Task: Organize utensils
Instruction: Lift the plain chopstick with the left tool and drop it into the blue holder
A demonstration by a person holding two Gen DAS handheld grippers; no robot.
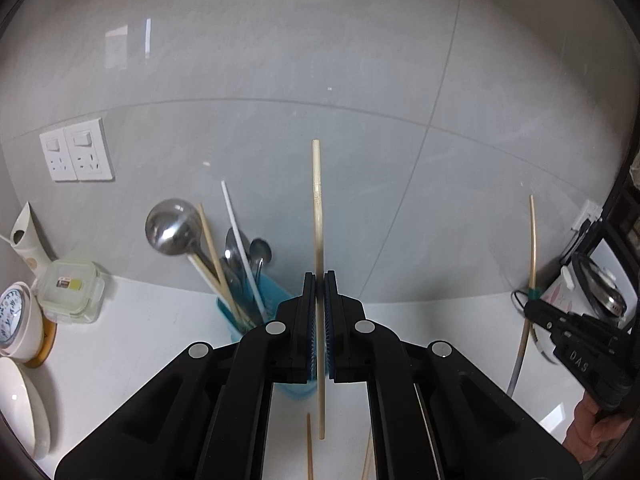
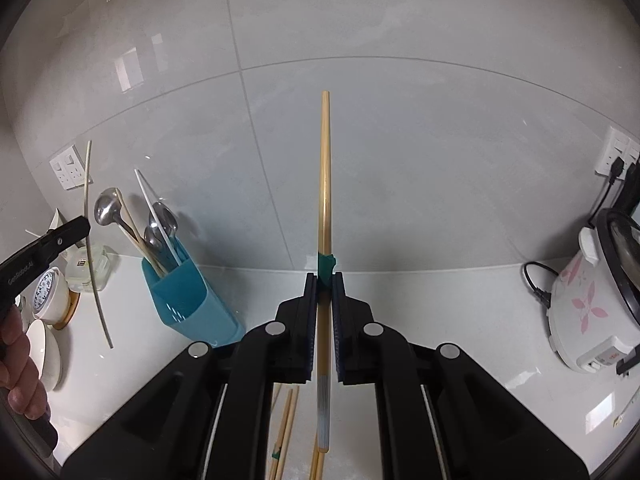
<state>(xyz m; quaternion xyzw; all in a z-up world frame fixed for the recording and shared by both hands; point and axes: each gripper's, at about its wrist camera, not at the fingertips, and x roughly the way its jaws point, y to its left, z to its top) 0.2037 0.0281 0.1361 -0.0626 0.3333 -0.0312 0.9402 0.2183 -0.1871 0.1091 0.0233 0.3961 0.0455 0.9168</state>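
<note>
Left wrist view: left gripper fingers pinched tight on a pale chopstick, which stands upright, top end against the wall tiles, bottom end hanging below the fingers above the white surface. Blue utensil holder sits just left of and behind the gripper, holding a ladle, spoons and more chopsticks. Right gripper is far right of the holder, clamped on a taped chopstick.

Right wrist view: right gripper fingers closed on the taped chopstick, green tape just above the fingertips, stick upright. Blue utensil holder is to the left on the surface; left gripper left of the holder with its pale chopstick. Loose chopsticks lie on the surface under the right gripper. Rice cooker far right of the holder.
</note>
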